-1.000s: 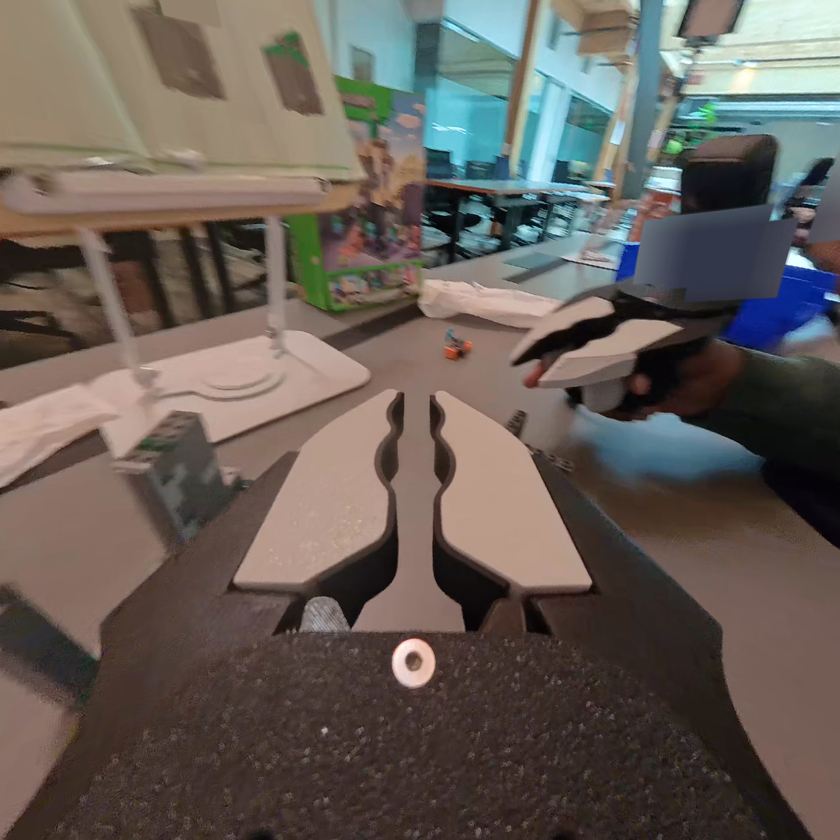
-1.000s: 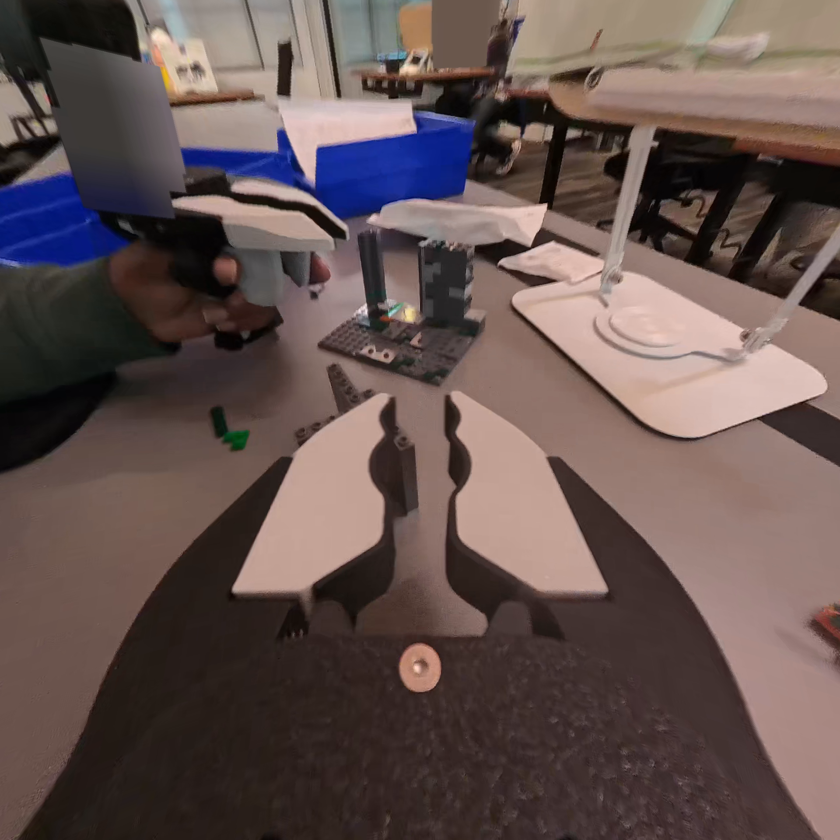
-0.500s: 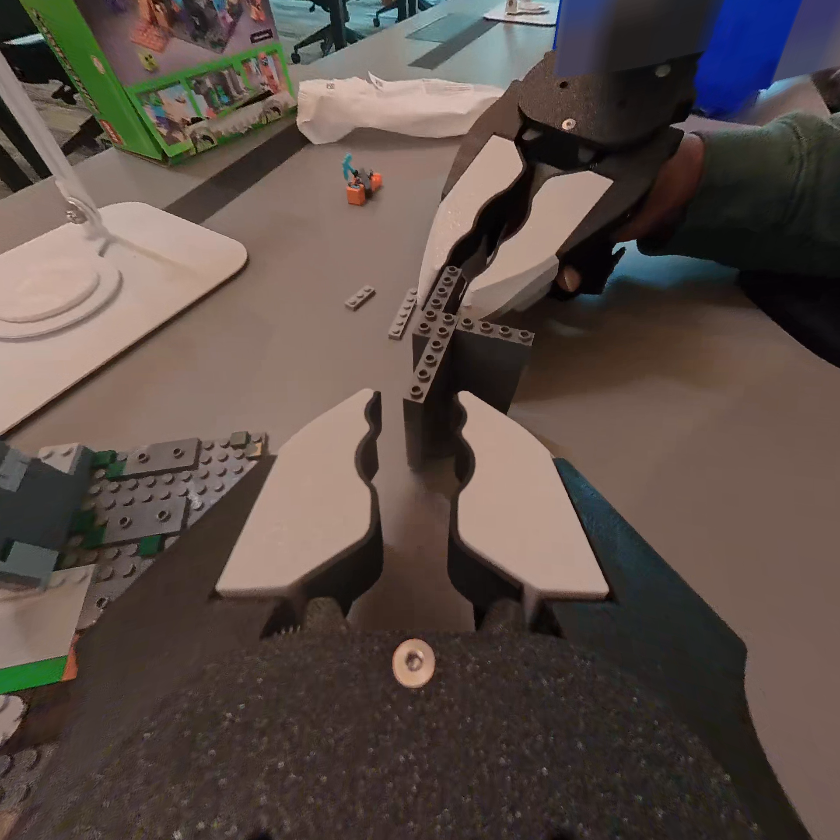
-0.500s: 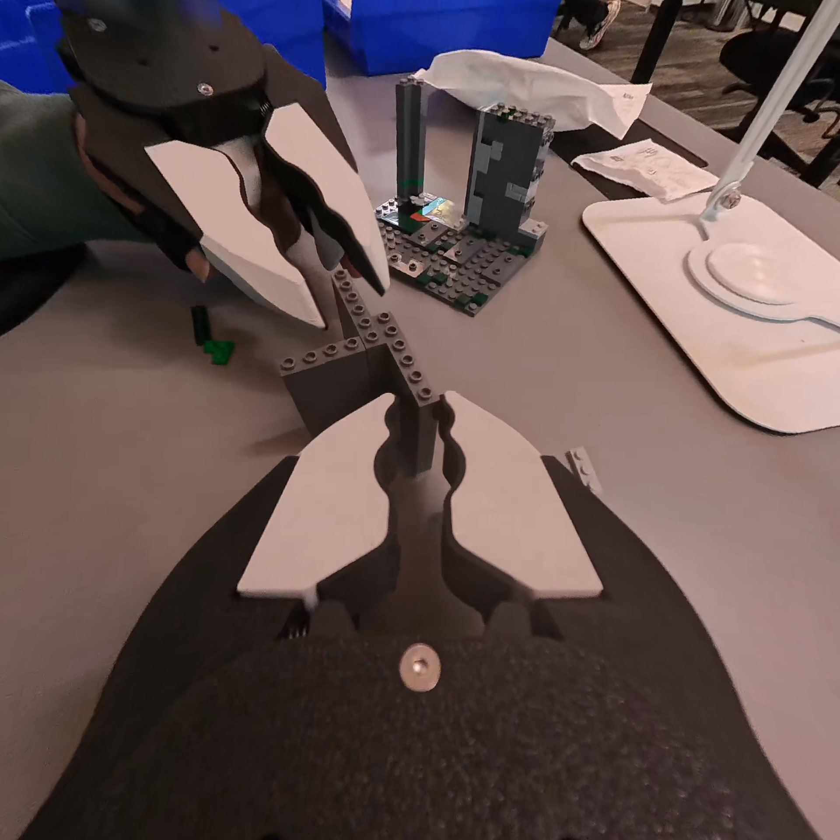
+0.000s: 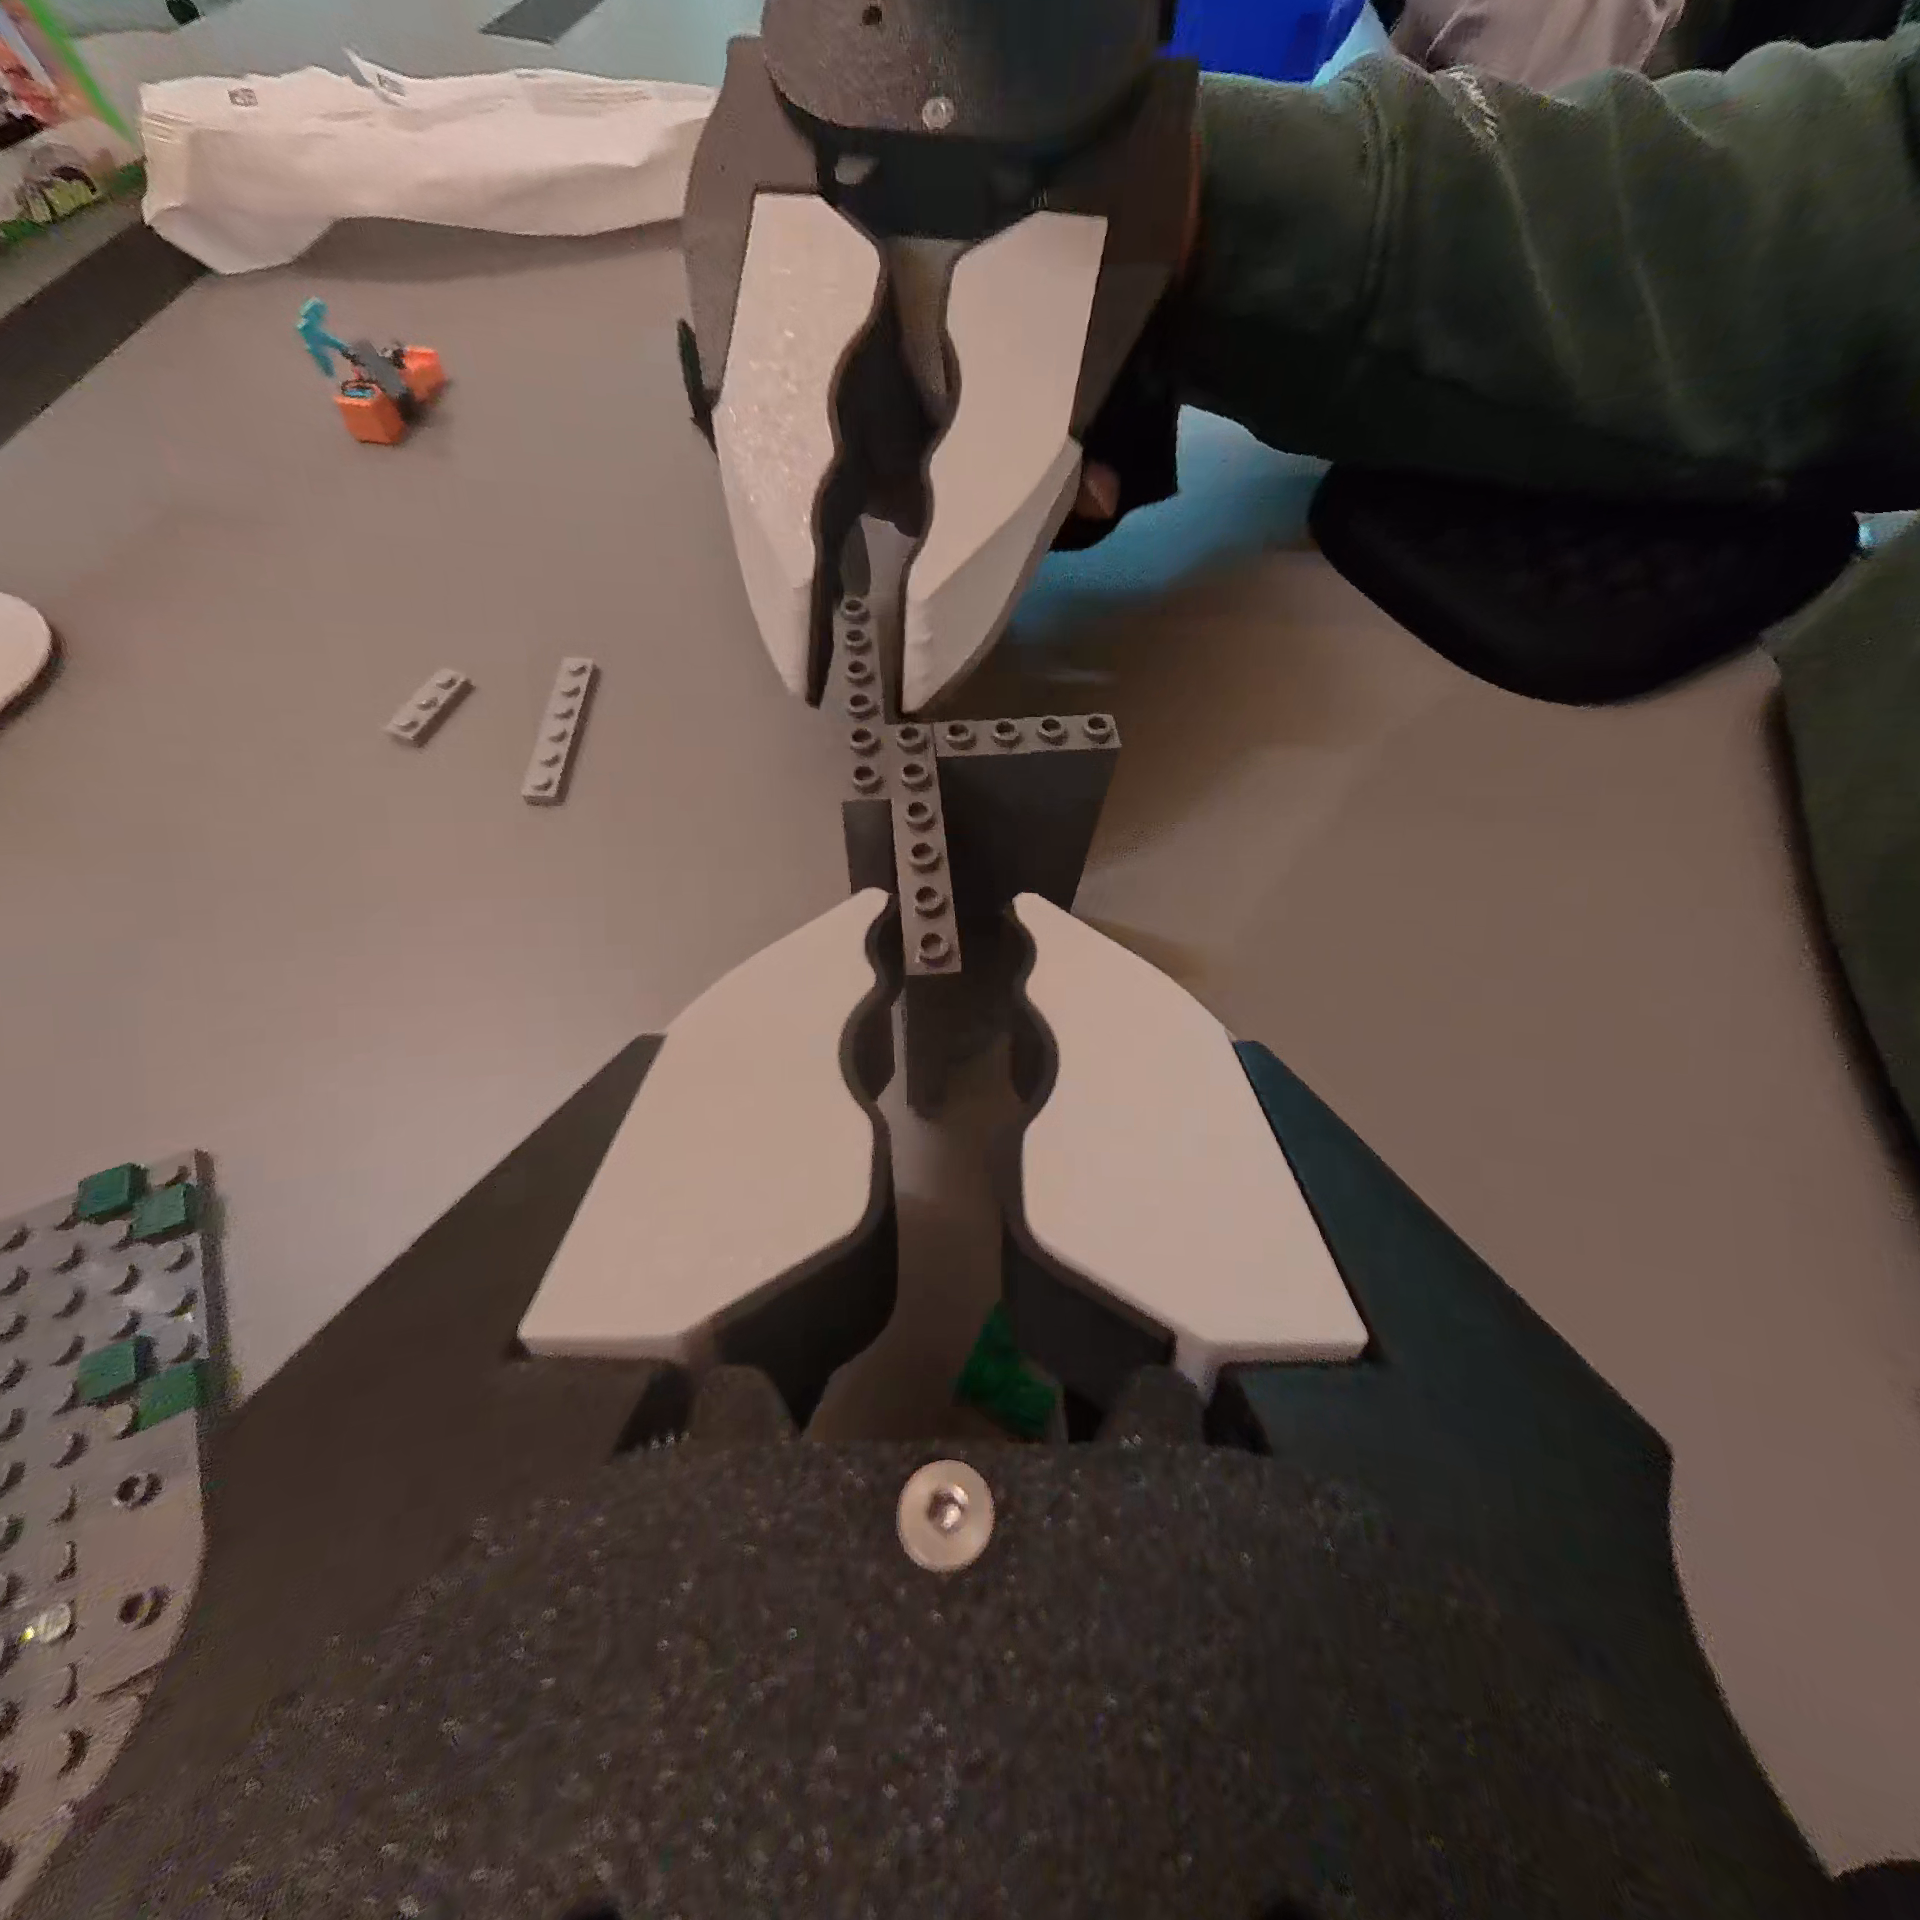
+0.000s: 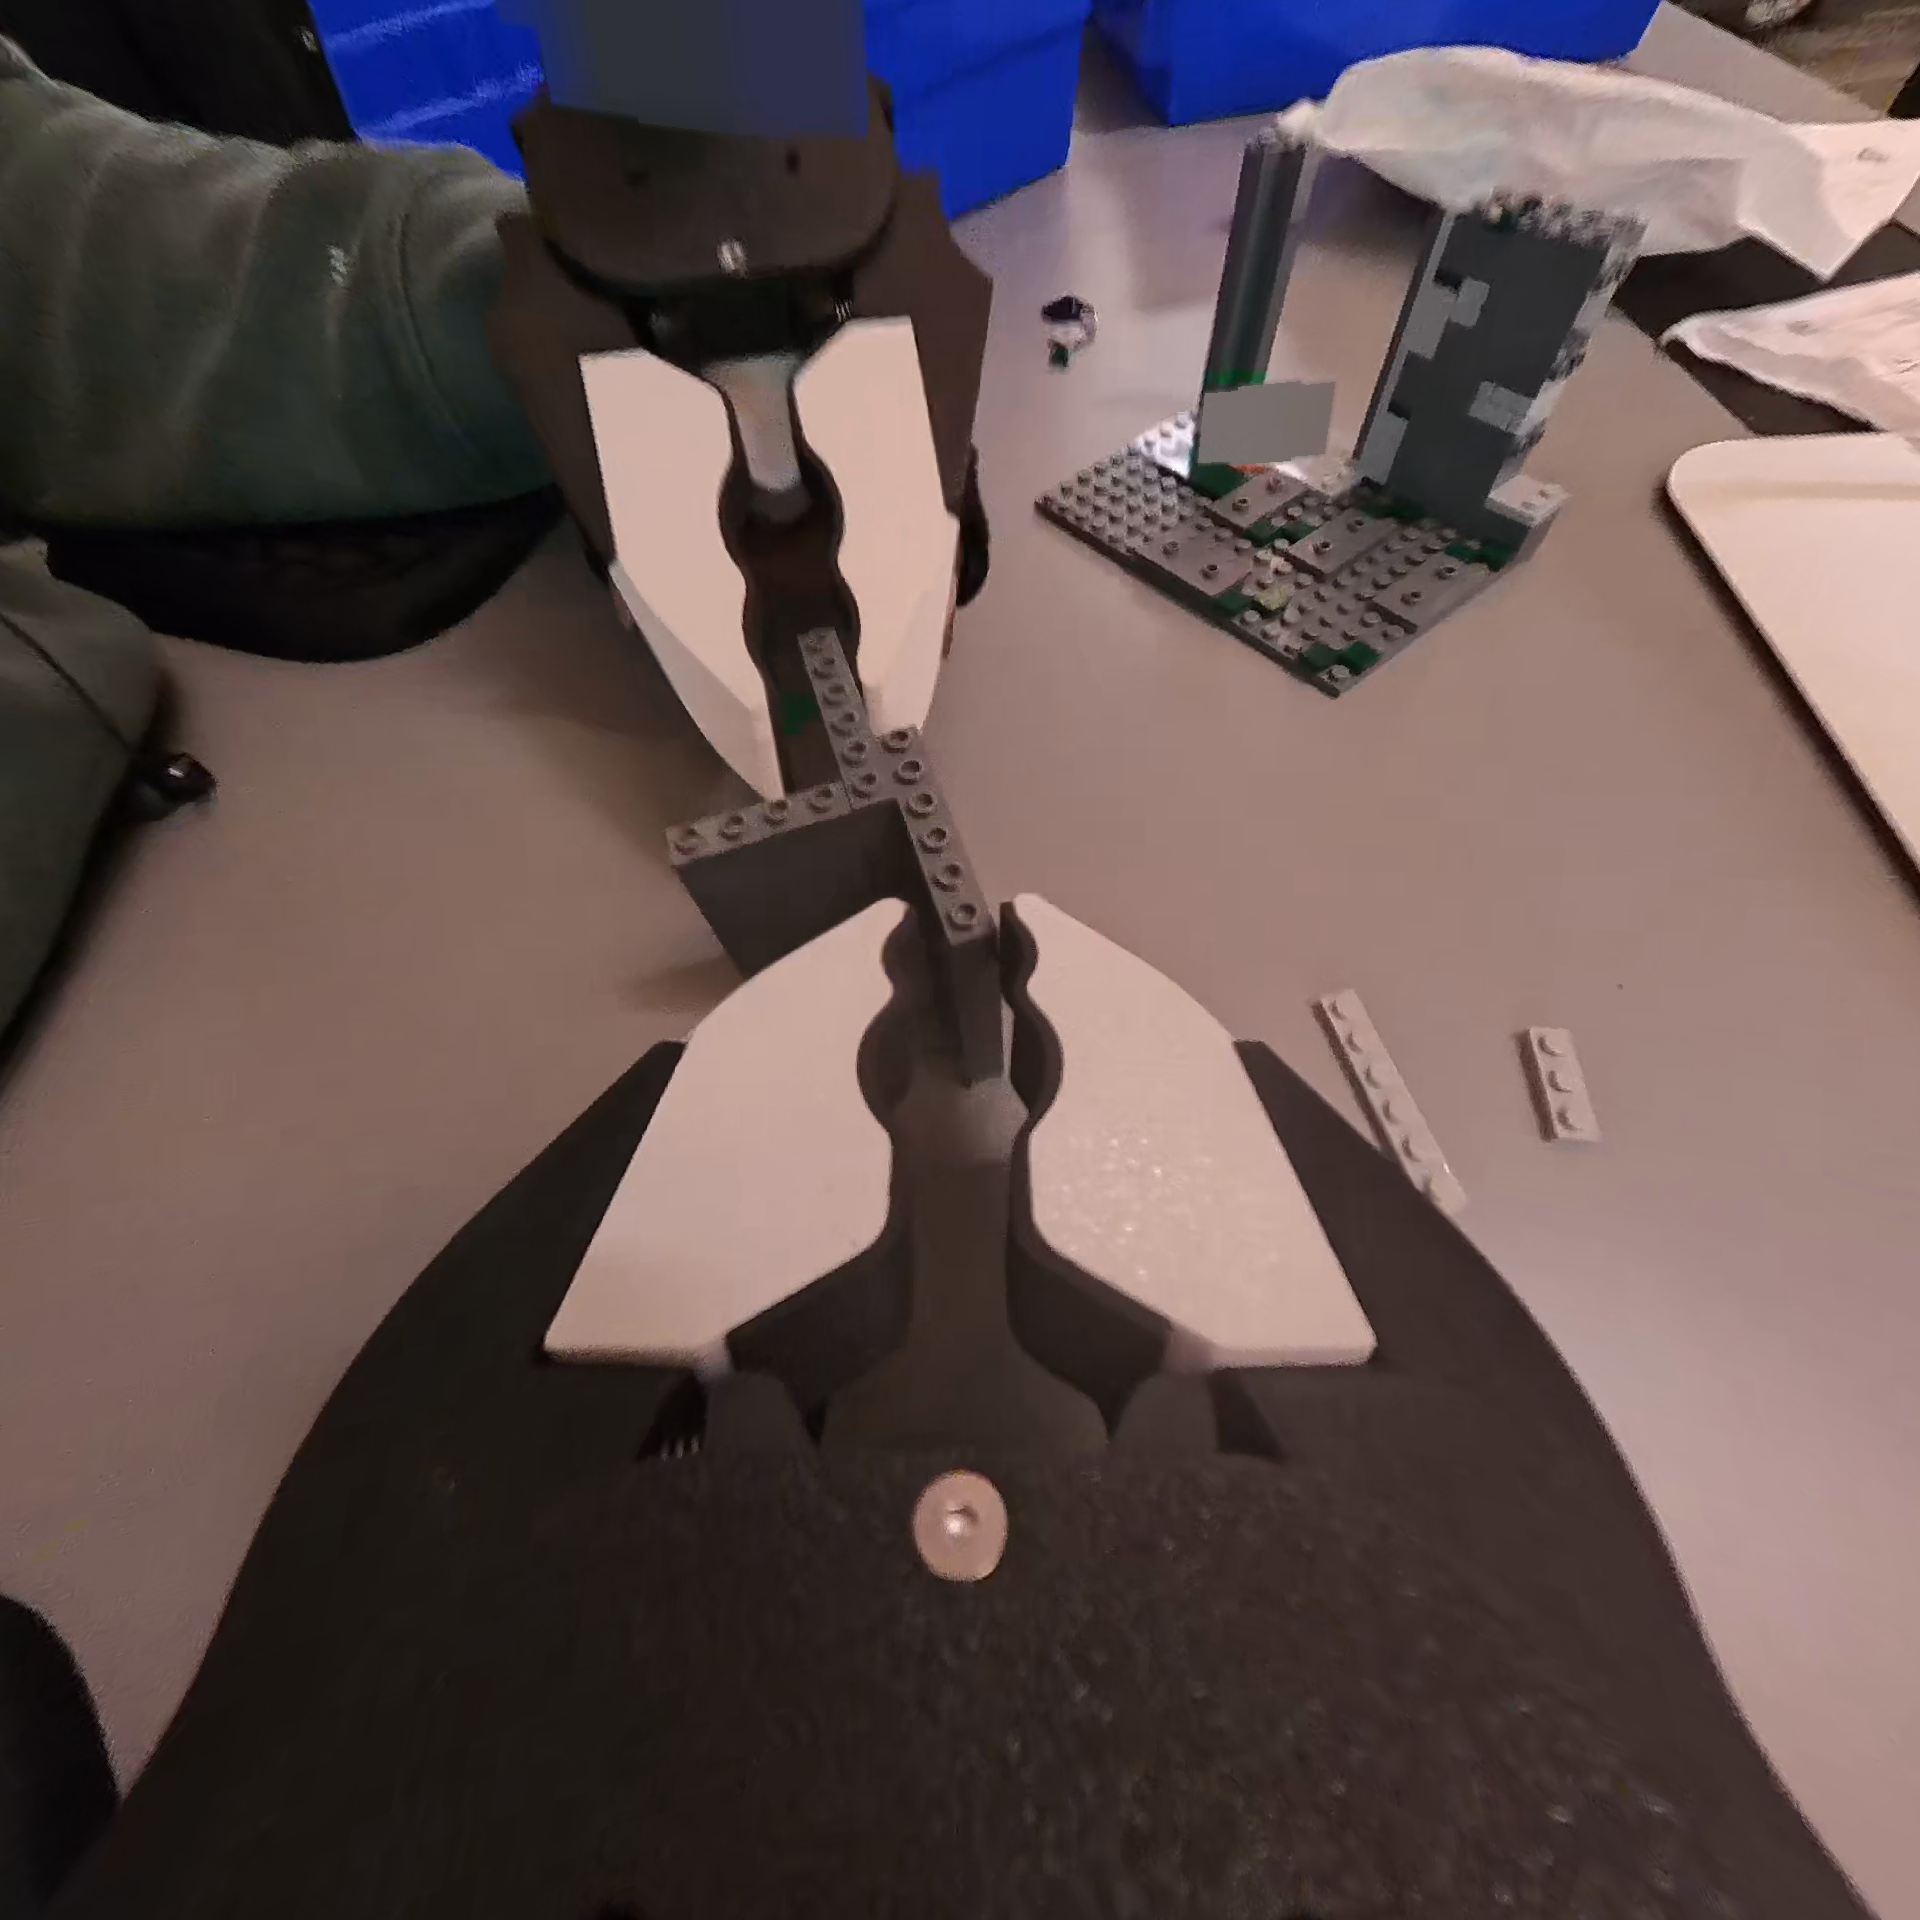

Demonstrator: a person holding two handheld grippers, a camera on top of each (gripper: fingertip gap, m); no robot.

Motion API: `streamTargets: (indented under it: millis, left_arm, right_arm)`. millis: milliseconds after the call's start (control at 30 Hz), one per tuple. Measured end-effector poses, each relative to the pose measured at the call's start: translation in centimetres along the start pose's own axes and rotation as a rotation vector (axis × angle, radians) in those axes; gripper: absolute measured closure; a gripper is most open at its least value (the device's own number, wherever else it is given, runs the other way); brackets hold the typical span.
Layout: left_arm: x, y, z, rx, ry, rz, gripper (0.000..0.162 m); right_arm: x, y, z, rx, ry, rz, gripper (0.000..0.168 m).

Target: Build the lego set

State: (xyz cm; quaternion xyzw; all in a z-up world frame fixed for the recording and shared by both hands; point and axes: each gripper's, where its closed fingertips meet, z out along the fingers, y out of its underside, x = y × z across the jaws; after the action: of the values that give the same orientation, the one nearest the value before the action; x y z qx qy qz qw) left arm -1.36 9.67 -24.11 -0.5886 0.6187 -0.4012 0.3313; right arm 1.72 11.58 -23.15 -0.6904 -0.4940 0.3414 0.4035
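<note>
A dark grey wall assembly (image 5: 1023,821), tall studded panels joined in a cross, stands on the grey table; it also shows in the right wrist view (image 6: 790,883). My left gripper (image 5: 951,909) has its jaws closed around the near end of one panel. My right gripper (image 6: 951,909) is closed on the opposite end of the same panel. Each gripper shows facing the other: the right one in the left wrist view (image 5: 857,686), the left one in the right wrist view (image 6: 836,743).
A grey baseplate (image 6: 1299,582) with two tall towers stands to the right; its corner shows in the left wrist view (image 5: 94,1403). Two light grey plates (image 5: 561,727) (image 5: 428,707) and an orange piece (image 5: 379,379) lie loose. White bag (image 5: 416,156), blue bins (image 6: 987,73), green sleeves (image 5: 1507,260). The left gripper's tips are roughly 4 cm from the right gripper's.
Both grippers have come down and closer over the wall assembly, facing each other. The left jaws have narrowed onto the panel end. The right stays on its end.
</note>
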Motion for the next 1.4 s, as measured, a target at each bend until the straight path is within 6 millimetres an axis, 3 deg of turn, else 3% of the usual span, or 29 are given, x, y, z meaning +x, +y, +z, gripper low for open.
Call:
streamTargets:
  millis: [100,233,400,600,767,1400]
  left_arm:
    - [-0.1,-0.4,-0.2,0.020,-0.008,0.004,0.143]
    - [-0.5,-0.1,-0.3,0.010,-0.026,0.007,0.140]
    - [-0.4,0.0,0.2,-0.013,-0.055,0.055,0.138]
    - [-0.4,0.1,0.6,-0.021,-0.061,0.061,0.139]
    - [-0.2,-0.1,0.8,-0.017,-0.055,0.060,0.141]
    - [-0.1,-0.9,1.2,0.022,-0.066,0.028,0.138]
  right_arm:
    - [-0.7,-1.7,-0.7,0.055,-0.031,-0.014,0.151]
    - [-1.3,-2.9,-0.7,-0.040,-0.112,-0.095,0.150]
    - [-1.2,-1.5,0.0,-0.340,-0.264,-0.218,0.142]
    - [-2.0,-0.7,0.7,-0.454,-0.355,-0.242,0.117]
    - [-2.2,-0.2,1.6,-0.442,-0.337,-0.253,0.118]
    - [-1.2,0.1,1.2,-0.356,-0.239,-0.204,0.121]
